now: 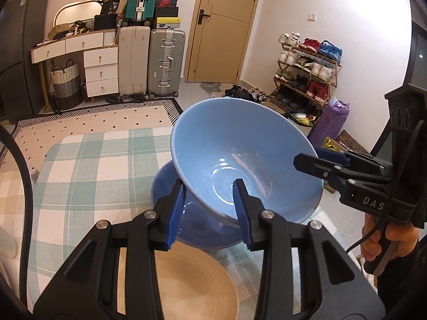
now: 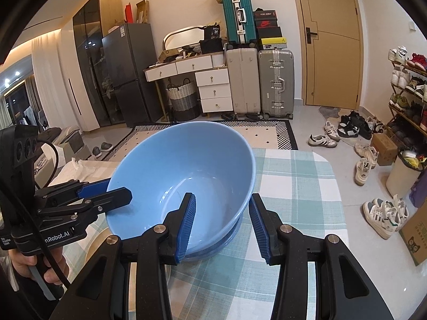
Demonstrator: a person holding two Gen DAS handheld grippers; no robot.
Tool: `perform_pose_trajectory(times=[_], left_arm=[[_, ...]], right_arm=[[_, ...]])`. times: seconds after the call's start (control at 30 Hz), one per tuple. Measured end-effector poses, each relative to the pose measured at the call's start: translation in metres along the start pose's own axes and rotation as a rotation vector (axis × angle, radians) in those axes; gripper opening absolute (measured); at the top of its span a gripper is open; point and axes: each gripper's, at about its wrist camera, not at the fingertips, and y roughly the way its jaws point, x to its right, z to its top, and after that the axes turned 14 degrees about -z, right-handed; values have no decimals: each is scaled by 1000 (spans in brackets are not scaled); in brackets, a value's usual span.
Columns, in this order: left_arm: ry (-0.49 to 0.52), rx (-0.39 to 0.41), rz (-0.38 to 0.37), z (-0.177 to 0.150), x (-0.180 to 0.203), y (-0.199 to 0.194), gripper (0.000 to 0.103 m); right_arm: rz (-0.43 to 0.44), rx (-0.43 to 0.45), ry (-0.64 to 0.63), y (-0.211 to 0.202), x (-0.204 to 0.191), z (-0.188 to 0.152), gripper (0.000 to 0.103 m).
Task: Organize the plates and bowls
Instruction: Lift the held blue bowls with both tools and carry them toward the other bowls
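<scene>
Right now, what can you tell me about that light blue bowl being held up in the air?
The glossy light blue ceramic-looking bowl is round, deep and empty, with reflections inside. It is tilted above a second blue bowl on the checked tablecloth. The left gripper and right gripper each pinch its rim on opposite sides, one finger inside, one outside.

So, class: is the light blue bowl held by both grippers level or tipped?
Tipped. The light blue bowl leans with its far rim raised, above a darker blue bowl on the table.
</scene>
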Motion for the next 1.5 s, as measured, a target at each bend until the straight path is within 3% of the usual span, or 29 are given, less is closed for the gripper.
perform_pose_trajectory(times=[0.47, 0.87, 1.5], left_arm=[[-39, -48, 49, -11, -35, 29, 33], [-29, -103, 83, -26, -66, 71, 33], [61, -161, 164, -45, -81, 119, 33]], right_arm=[[23, -69, -14, 52, -16, -18, 43], [-7, -118, -53, 86, -23, -32, 43], [-81, -139, -129, 100, -31, -51, 44]])
